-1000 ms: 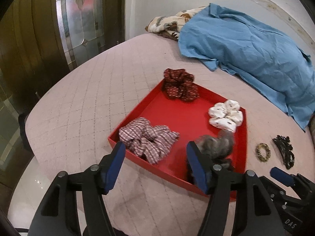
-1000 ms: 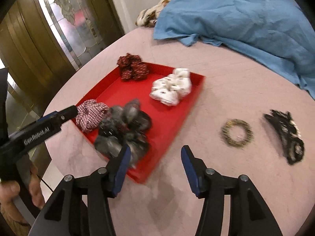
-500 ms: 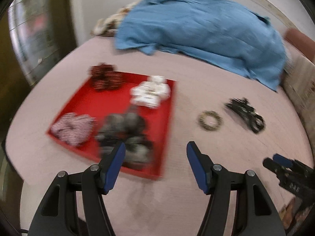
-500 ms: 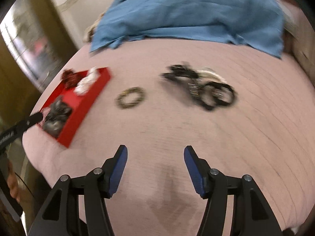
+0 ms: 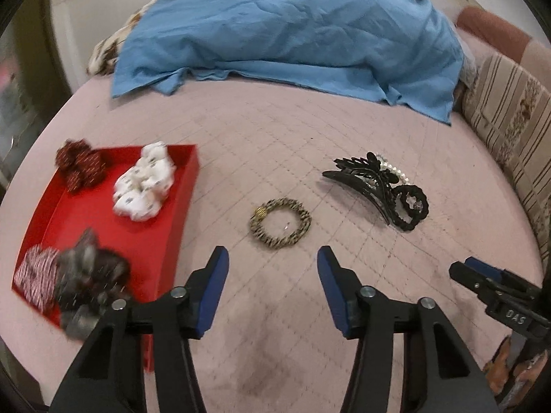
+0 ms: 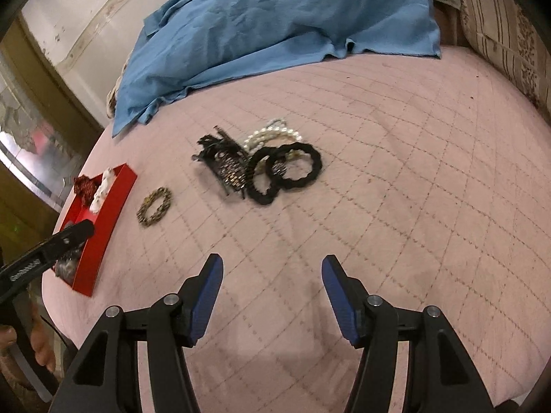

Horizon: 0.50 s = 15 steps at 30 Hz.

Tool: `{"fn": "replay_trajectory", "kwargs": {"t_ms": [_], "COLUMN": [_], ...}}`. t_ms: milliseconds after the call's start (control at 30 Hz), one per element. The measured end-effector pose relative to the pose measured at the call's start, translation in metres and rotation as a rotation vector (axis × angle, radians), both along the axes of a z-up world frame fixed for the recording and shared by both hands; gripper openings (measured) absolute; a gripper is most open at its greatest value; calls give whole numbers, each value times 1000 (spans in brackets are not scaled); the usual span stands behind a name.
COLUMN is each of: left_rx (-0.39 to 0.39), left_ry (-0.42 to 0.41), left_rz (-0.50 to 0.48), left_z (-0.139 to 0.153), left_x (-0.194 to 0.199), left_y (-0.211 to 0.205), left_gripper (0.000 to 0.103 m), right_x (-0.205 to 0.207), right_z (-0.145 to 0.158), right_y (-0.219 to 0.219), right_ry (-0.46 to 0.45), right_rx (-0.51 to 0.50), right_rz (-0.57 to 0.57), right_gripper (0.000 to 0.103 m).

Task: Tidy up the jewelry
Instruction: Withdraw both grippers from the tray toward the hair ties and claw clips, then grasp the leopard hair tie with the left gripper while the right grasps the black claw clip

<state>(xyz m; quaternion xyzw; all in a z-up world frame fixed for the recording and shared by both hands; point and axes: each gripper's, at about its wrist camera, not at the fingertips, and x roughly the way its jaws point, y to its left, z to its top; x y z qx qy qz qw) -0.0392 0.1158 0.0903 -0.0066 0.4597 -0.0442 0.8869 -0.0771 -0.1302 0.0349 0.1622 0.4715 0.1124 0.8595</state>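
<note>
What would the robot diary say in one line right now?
left claw: open, empty | right claw: open, empty | red tray: four scrunchies | leopard-print hair tie: on quilt, outside tray | black claw clip: on quilt

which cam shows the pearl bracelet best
The right wrist view. There the pearl bracelet lies in plain sight behind the black hair claw and black hair ties, several strands showing. In the left wrist view only a short run of pearls peeks out behind the claw.
</note>
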Motion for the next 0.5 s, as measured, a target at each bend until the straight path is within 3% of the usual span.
{"fn": "replay_trajectory", "kwargs": {"t_ms": [267, 367, 500], "left_rx": [32, 39, 20], "left_ry": [55, 77, 93], "left_rz": [-4, 2, 14], "left_z": [-34, -47, -57], "left_x": [47, 61, 72], "left_y": [-7, -4, 0], "left_gripper": [51, 42, 39], "right_x": [37, 60, 84], "right_z": [4, 7, 7], "right_y": [6, 19, 35], "right_ry": [-27, -48, -61], "right_rx": [35, 20, -5], "right_rz": [32, 65, 91], "right_gripper": [64, 64, 62]}}
